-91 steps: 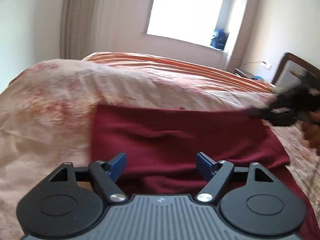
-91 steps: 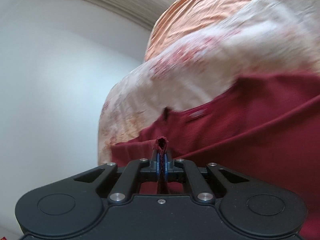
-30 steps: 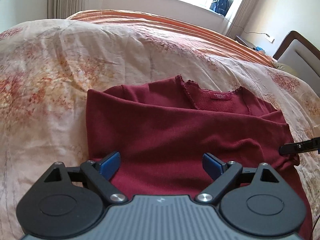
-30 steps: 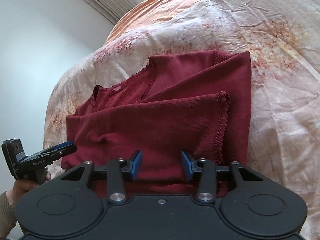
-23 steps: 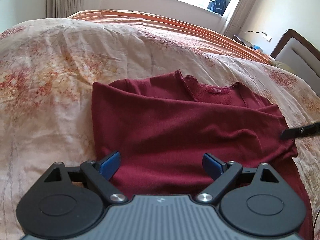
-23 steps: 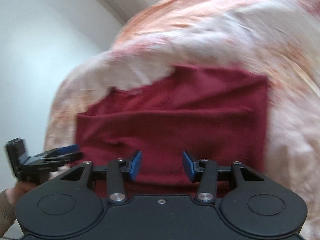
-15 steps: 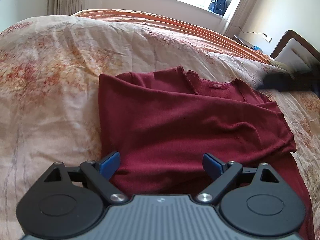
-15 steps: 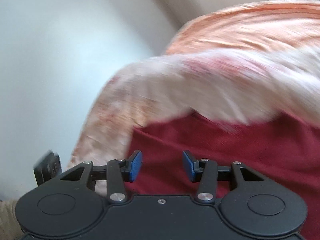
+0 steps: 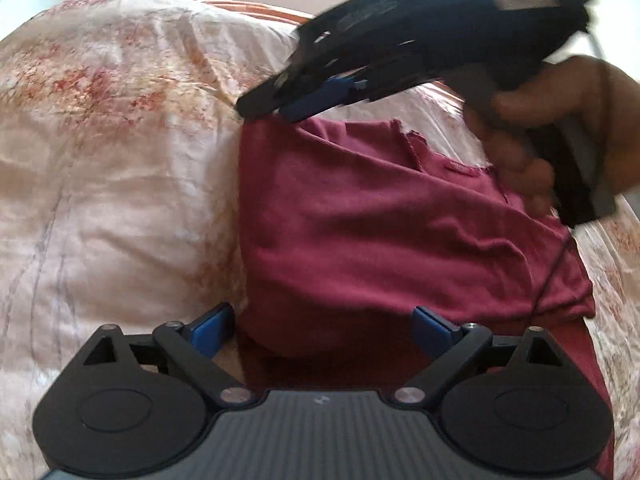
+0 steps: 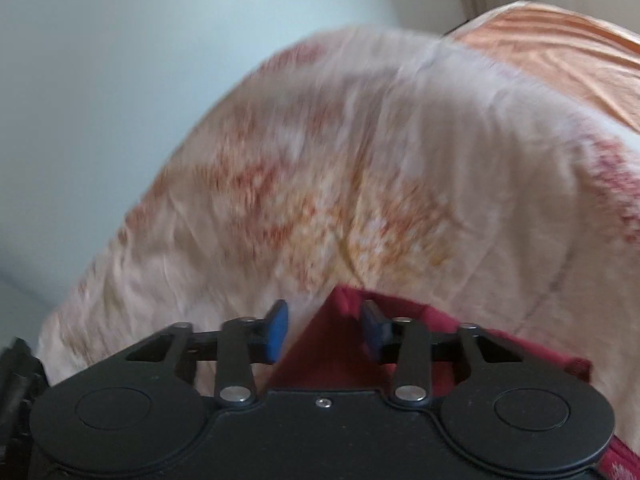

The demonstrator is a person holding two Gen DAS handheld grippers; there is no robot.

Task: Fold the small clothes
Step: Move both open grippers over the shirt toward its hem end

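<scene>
Now Taking the Far Corner for the Next Fold

Nearest, the left gripper [image 9: 322,322] hangs released over the near hem of the maroon top [image 9: 384,232], which lies part-folded on the bed [image 9: 120,160]. Farther off, the right gripper [image 10: 322,330] is closing round the top's far left corner, fingers [image 10: 276,330] not yet pressing. Best to pinch every layer squarely before lifting, or the fold may slip apart

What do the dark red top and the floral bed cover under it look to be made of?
Dark red top: soft matte knit, likely cotton jersey; it drapes limply, with a frilled neckline edge. Cream floral bed cover: thin woven cloth, faintly glossy, with fine sharp creases; possibly cotton or a blend.
</scene>
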